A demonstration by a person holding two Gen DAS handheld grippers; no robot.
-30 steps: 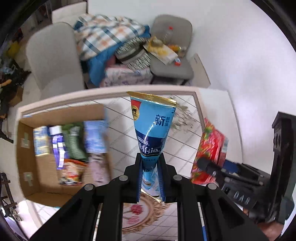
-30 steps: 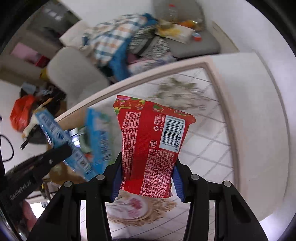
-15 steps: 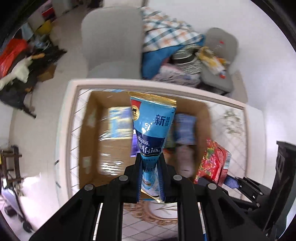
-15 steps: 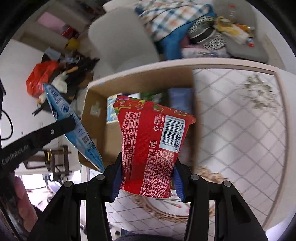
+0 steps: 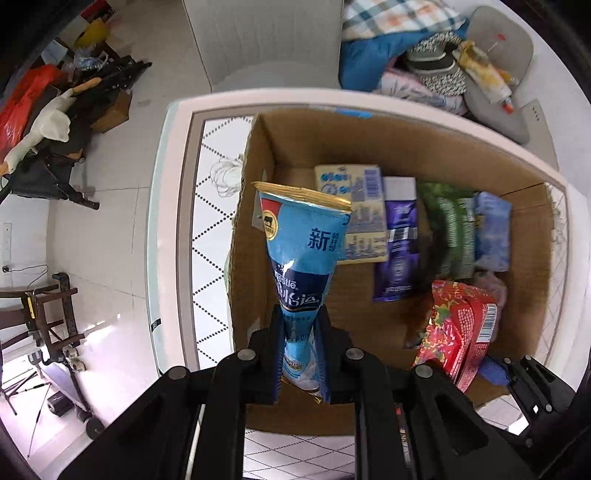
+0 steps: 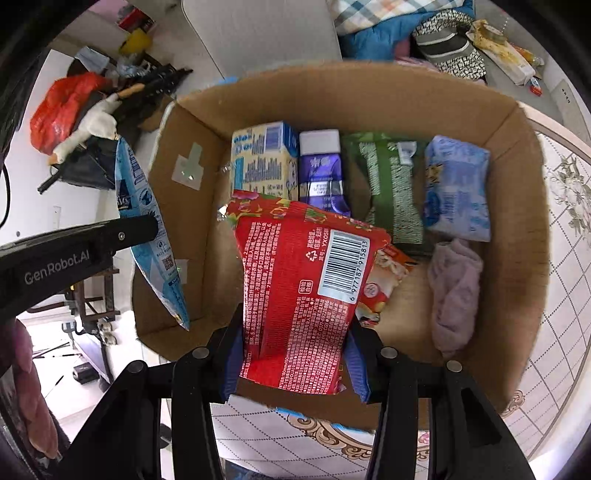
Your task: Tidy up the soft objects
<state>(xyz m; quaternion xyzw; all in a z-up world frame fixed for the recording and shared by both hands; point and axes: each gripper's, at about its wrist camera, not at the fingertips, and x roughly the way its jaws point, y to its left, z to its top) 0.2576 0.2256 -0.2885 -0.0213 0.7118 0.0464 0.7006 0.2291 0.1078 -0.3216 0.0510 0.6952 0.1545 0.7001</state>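
Note:
My left gripper (image 5: 300, 350) is shut on a blue Nestle pouch (image 5: 301, 251), held upright over the left wall of an open cardboard box (image 5: 258, 155). The pouch also shows at the left of the right wrist view (image 6: 147, 229). My right gripper (image 6: 293, 354) is shut on a red snack packet (image 6: 303, 288), held over the box's (image 6: 369, 92) near middle; the packet shows in the left wrist view (image 5: 458, 332) too. Inside the box lie a yellow-blue pack (image 6: 264, 162), a purple packet (image 6: 323, 177), a green packet (image 6: 391, 184), a light blue pack (image 6: 456, 188) and a pink cloth (image 6: 454, 295).
The box stands on a tiled table with a white rim (image 5: 166, 206). Beyond it are a grey chair (image 5: 266, 40) and a seat piled with clothes (image 5: 406, 33). Clutter lies on the floor at the far left (image 5: 48, 110).
Both grippers have swung left from the bare table to above the box, each still holding its packet. The box now fills both views.

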